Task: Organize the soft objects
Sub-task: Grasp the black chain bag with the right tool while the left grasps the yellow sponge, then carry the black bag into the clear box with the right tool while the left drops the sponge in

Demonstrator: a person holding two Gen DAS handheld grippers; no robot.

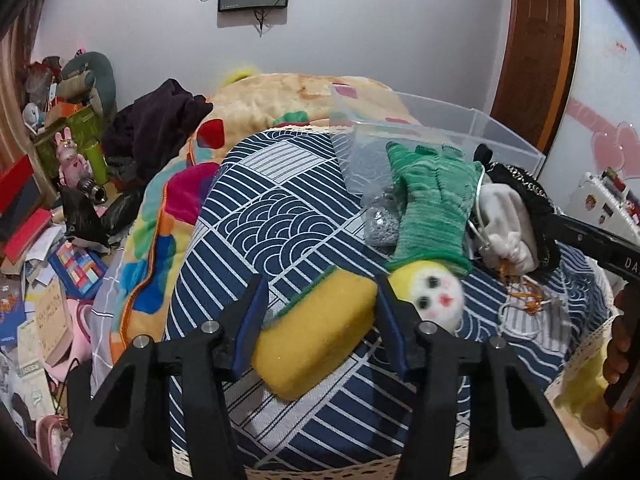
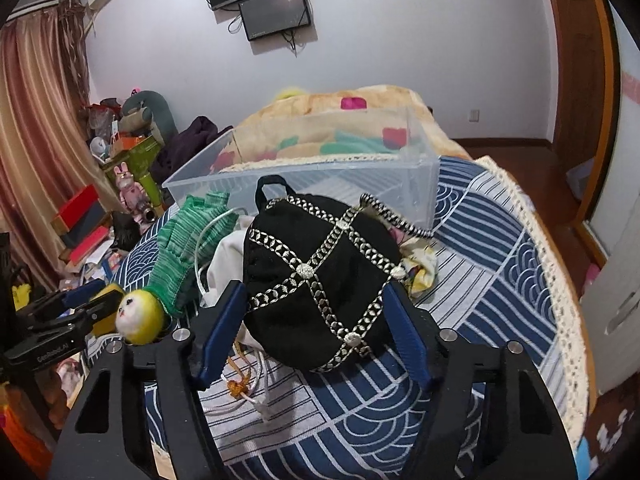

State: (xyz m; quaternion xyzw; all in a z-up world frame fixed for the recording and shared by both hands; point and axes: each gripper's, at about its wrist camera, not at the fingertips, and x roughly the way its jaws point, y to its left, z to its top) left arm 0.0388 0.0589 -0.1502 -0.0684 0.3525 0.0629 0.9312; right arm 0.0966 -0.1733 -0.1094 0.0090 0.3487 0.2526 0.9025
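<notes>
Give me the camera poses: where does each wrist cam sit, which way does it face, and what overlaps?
Left wrist: on the left gripper, facing along its fingers over the yellow sponge between them; the person's other hand shows at right.
Right wrist: on the right gripper, facing the black pouch between its fingers.
Shared: green glove, clear bin, patterned bedspread.

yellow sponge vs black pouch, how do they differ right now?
The yellow sponge is a plain block with a green scrub edge; the black pouch is rounded, crossed by silver trim. The sponge sits between the left tool's fingers, the pouch between the right tool's. Both lie on the blue patterned bedspread, outside the clear bin.
</notes>
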